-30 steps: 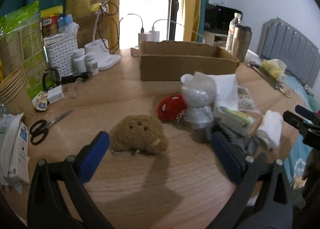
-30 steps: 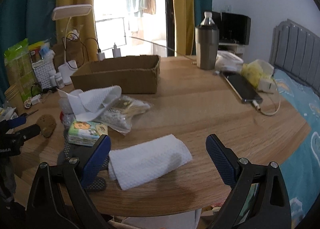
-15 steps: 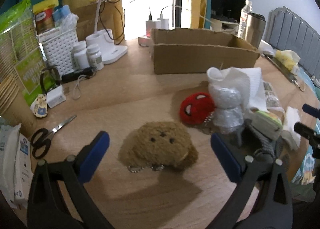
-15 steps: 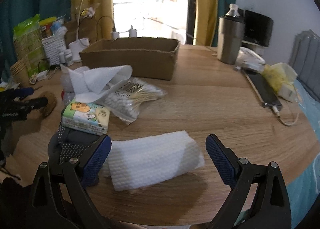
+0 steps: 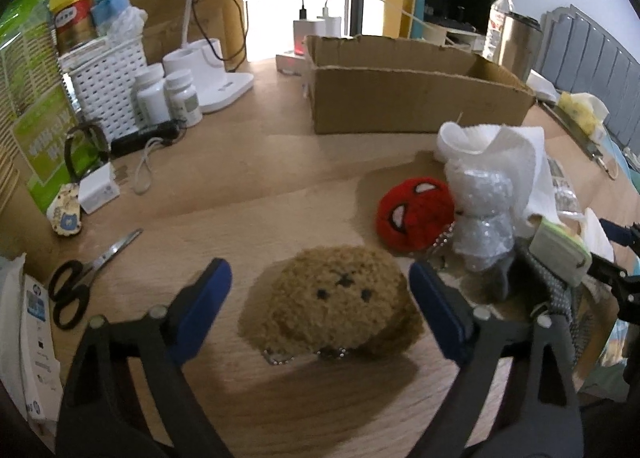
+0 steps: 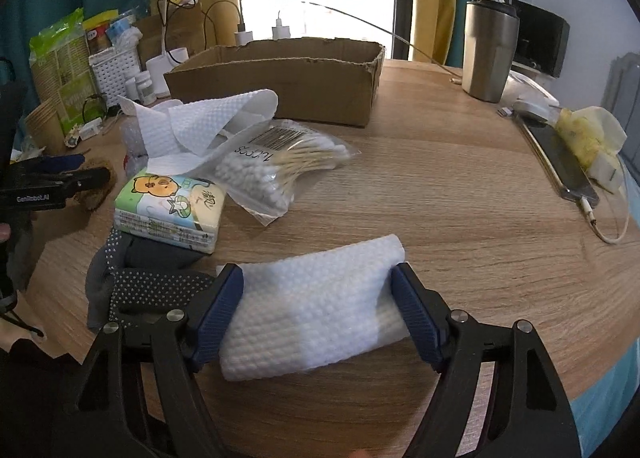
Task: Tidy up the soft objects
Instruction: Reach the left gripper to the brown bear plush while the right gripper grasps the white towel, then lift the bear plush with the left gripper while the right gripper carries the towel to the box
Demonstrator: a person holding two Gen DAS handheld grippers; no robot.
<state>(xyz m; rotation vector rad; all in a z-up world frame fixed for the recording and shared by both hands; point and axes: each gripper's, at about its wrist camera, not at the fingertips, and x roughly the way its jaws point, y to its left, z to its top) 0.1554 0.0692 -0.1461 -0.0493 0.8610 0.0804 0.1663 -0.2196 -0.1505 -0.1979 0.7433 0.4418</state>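
two grippers are open: your left gripper (image 5: 320,298) has the brown plush toy (image 5: 332,304) between its fingers on the table (image 5: 248,218), your right gripper (image 6: 316,306) frames the folded white cloth (image 6: 316,304), long axis crosswise.

Left tool (image 5: 320,306) low over wooden counter (image 5: 248,218), blue pads spread wide either side of brown plush toy (image 5: 332,298); right pad nearly touching plush, left pad apart from it. Bead chain under plush front edge. Red spider-face plush (image 5: 414,214) just behind, right. Bubble-wrap bundle (image 5: 482,214) beside it, white paper towel (image 5: 508,158) draped on top. Cardboard box (image 5: 412,94) farther back. Scissors (image 5: 80,278) left. White basket (image 5: 106,86), pill bottles (image 5: 168,98) far left.
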